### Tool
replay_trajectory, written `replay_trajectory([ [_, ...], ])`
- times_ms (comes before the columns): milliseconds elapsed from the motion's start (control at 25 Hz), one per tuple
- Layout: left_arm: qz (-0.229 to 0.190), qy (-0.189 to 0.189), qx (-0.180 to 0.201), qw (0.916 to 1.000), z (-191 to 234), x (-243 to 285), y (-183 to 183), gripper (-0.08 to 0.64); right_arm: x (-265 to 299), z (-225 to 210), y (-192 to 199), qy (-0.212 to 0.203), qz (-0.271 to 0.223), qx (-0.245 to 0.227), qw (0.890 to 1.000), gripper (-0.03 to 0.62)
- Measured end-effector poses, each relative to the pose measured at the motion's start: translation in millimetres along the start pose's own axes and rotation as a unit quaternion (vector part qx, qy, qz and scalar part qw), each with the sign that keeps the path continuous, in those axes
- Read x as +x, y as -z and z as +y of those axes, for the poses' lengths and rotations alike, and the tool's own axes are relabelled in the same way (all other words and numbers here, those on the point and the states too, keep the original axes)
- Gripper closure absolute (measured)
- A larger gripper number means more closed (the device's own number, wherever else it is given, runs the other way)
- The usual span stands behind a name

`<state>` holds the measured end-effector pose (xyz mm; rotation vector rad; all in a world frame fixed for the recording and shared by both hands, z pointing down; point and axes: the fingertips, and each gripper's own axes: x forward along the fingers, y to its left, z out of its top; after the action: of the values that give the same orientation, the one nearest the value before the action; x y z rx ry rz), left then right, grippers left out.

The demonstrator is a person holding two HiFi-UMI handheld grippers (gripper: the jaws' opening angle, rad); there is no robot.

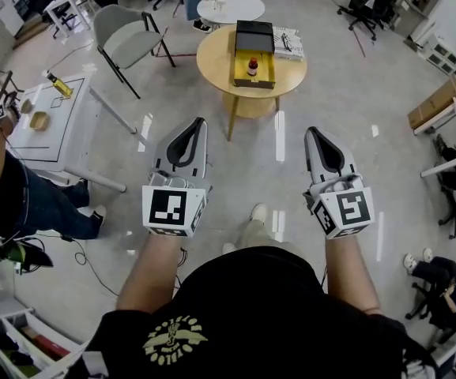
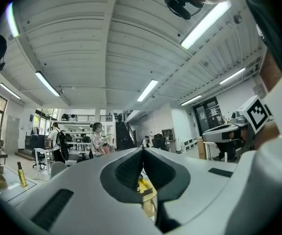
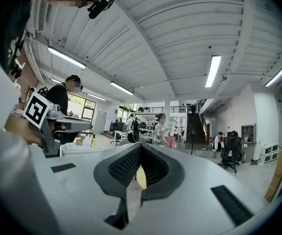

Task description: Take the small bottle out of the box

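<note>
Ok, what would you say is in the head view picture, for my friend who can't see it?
Seen from above, a person holds out the left claw and the right claw, both shut and empty, pointing at a round wooden table a little way ahead. On the table is an open yellow box with a small bottle standing inside.
</note>
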<state>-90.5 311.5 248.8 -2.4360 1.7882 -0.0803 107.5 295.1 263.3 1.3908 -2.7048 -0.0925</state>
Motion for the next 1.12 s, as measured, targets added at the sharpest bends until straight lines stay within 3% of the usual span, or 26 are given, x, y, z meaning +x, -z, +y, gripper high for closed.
replay_trajectory([
  [1120, 0.025, 0.005, -0.009, 0.9996, 15.3, 119.7, 30.7, 0.545, 92.3, -78.6, 22.9, -0.020, 0.019, 0.009, 1.000, 0.578],
])
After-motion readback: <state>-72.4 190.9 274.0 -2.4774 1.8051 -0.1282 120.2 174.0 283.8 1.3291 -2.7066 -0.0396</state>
